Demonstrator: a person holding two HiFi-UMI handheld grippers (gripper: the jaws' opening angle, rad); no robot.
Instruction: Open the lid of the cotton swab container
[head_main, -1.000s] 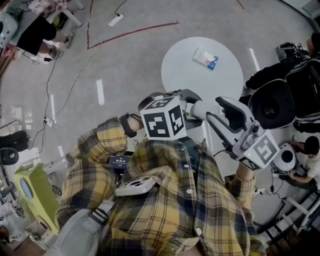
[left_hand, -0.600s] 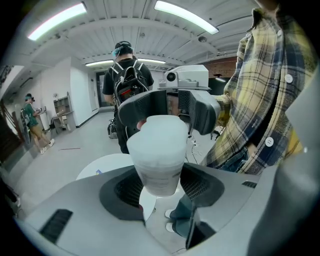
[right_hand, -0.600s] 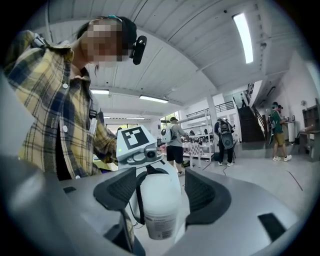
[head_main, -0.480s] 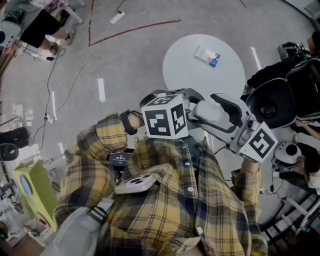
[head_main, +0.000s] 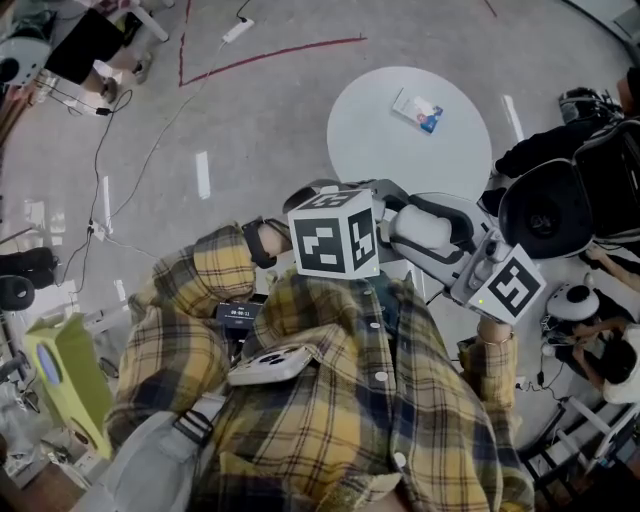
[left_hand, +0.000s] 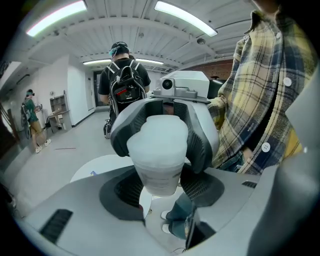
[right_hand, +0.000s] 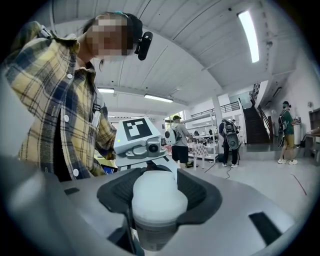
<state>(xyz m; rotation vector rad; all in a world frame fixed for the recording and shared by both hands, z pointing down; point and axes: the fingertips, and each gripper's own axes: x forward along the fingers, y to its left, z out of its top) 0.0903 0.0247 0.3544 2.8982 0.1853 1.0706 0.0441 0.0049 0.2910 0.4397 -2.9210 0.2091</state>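
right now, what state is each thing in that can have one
cotton swab container, held in the air, gripped at its body
lid, still seated on the container, not opened
left gripper, shut on the cotton swab container
right gripper, jaws just closing, now shut on the lid
small packet, lying flat on round table

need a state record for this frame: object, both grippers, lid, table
object: cotton swab container, held in mid-air
left gripper: shut on its body
right gripper: jaws have just been closing, pads now on the lid
lid state: closed
table: round, white, small packet on it
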